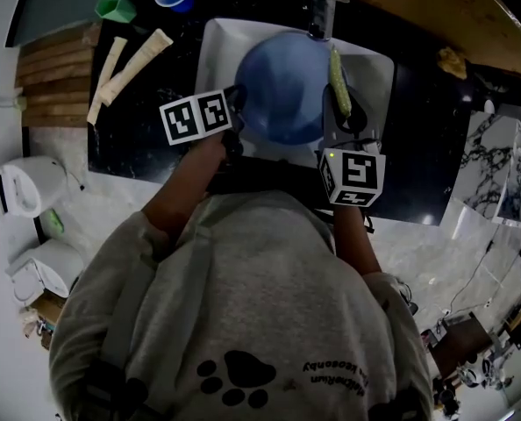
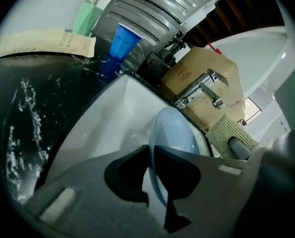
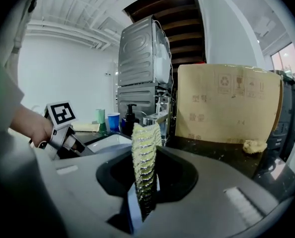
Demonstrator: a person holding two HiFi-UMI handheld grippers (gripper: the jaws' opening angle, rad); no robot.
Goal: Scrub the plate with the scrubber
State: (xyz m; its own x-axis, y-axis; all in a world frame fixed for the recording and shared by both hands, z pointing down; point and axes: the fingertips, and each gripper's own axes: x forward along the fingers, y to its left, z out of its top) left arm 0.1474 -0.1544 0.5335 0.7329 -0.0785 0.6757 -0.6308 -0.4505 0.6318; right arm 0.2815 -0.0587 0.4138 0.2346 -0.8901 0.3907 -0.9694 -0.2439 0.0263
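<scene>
Judging by the head view, scrubbing is about to be done: at centre left the left gripper [image 1: 236, 105] is closed narrowly on the rim of the blue plate [image 1: 282, 86], which is held tilted above the white sink [image 1: 210, 46]. Right of it, the yellow-green scrubber [image 1: 339, 79] is pinched on edge in the right gripper [image 1: 341, 117], just beside the plate's right rim; contact cannot be confirmed. Next, the scrubber's face should be pressed to the plate and rubbed across it.

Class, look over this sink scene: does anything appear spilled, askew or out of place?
On the black counter left of the white sink lie whitish splashes, probably water flung out while washing. Nothing else stands out.
</scene>
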